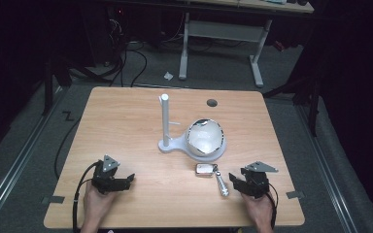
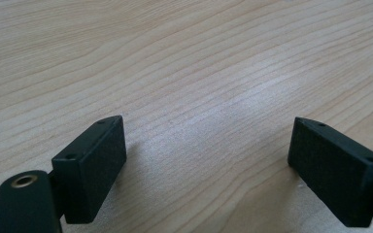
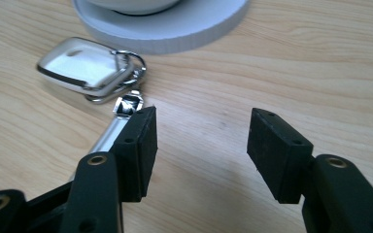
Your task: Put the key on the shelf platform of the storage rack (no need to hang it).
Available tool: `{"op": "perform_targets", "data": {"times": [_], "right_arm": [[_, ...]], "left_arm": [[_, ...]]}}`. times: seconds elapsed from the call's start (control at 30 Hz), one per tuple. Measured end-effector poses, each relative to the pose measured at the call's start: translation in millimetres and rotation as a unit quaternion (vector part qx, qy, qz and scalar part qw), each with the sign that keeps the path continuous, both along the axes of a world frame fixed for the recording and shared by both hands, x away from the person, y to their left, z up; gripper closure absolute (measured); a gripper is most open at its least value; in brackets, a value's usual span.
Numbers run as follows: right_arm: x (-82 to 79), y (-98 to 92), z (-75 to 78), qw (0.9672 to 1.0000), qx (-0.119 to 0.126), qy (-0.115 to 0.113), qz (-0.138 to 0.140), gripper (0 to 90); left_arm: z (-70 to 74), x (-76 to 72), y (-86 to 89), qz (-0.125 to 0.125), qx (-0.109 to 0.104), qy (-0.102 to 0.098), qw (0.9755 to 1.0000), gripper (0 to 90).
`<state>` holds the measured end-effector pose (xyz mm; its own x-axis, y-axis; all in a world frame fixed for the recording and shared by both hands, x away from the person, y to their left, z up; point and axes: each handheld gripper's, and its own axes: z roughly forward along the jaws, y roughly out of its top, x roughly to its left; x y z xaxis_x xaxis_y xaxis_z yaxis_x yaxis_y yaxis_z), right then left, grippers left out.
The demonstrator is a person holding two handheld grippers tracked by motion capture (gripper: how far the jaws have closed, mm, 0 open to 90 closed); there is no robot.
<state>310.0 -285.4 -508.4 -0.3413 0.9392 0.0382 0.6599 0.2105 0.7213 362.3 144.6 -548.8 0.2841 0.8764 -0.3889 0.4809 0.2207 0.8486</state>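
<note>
A silver-edged white key fob (image 1: 204, 169) (image 3: 85, 65) lies on the wooden table (image 1: 141, 111), joined by a ring to a metal cylinder (image 1: 222, 186) (image 3: 108, 136). My right gripper (image 1: 234, 178) (image 3: 201, 131) rests just right of the cylinder with its jaws apart. Bare wood lies between them, and the cylinder runs along the outside of the left jaw. My left gripper (image 1: 126, 180) (image 2: 206, 145) sits at the front left, open wide over bare wood. Behind the fob stands a white stand (image 1: 165, 119) with an upright post, its round base (image 3: 175, 29) carrying a white bowl-like shell (image 1: 205, 137).
A dark round hole (image 1: 212, 103) sits in the tabletop near the far edge. A desk frame (image 1: 221, 34) and cables stand on the floor beyond the table. The person's hands come in at the front edge.
</note>
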Motion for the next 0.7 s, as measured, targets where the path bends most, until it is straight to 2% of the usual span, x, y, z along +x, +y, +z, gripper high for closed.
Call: {"op": "perform_targets", "data": {"times": [0.23,0.37,0.7], "right_arm": [[1.6,15.2,5.9,0.9997,0.017,0.000,0.016,40.5],[4.5,27.4,8.6,0.9994,0.010,0.002,0.034,39.5],[10.6,41.5,7.4,0.9989,0.000,0.011,0.046,38.5]], "left_arm": [[0.0,0.0,-0.1,0.000,0.000,0.000,1.0000,14.1],[0.1,0.0,0.0,0.000,0.000,0.001,1.0000,14.2],[0.1,0.1,-0.2,0.001,-0.002,0.000,1.0000,14.2]]}}
